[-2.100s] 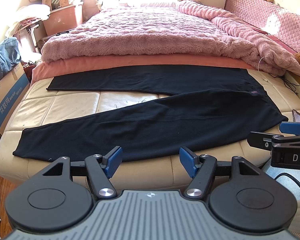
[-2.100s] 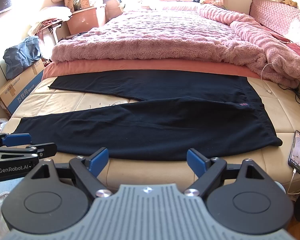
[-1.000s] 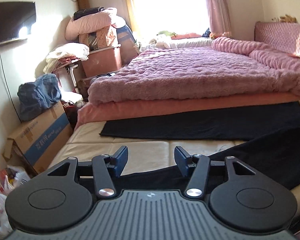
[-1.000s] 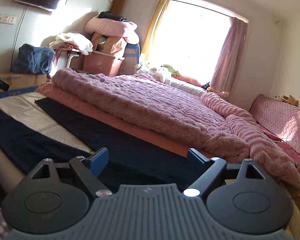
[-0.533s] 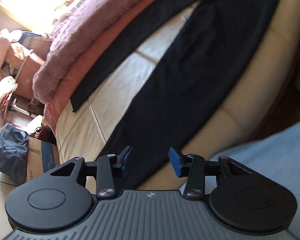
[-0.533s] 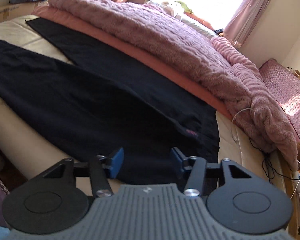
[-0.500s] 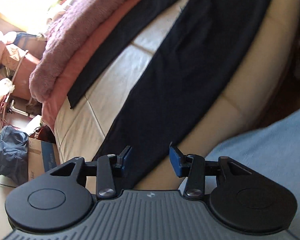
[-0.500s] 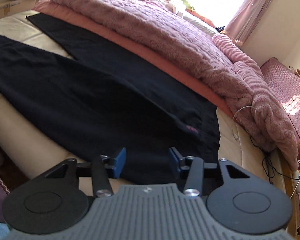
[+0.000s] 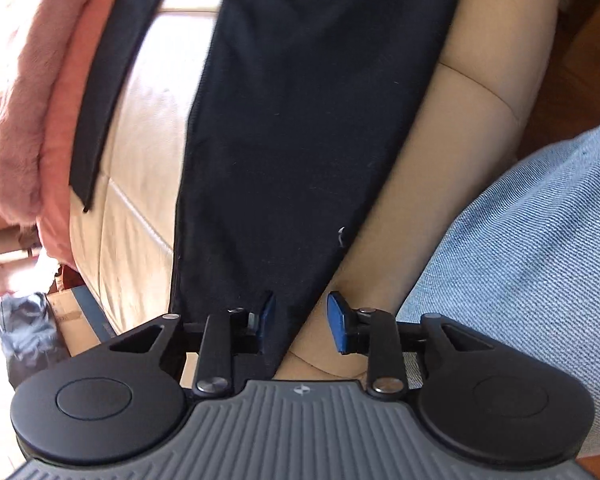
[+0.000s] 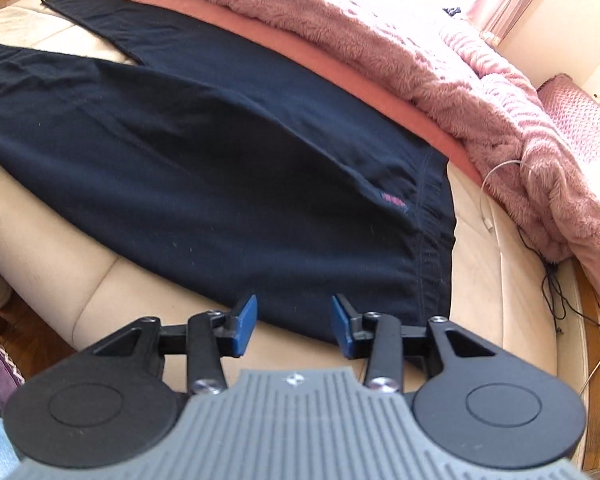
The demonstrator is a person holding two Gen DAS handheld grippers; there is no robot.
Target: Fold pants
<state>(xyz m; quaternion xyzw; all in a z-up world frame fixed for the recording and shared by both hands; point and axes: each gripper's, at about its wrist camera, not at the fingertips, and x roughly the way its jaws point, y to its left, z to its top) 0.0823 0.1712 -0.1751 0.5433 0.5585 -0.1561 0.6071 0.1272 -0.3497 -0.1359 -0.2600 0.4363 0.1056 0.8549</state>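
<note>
A fluffy pink blanket (image 10: 440,52) lies heaped along the far side of the bed, over a salmon sheet (image 10: 320,60). The cream mattress (image 10: 148,292) is bare at its near edge. A white cable (image 10: 486,204) and a thin black one (image 10: 552,284) trail off the corner — a cardboard box (image 9: 74,320) stands on the floor beside a blue bag (image 9: 24,328).

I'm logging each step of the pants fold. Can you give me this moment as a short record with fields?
garment: black pants spread flat, legs apart
surface: beige cushioned bench
left gripper: at the near leg's cuff end, jaws closing, hem corner between them, not yet pinched
right gripper: at the waistband's near edge, jaws closing, nothing pinched
behind pants: pink blanket
fold: not started
</note>
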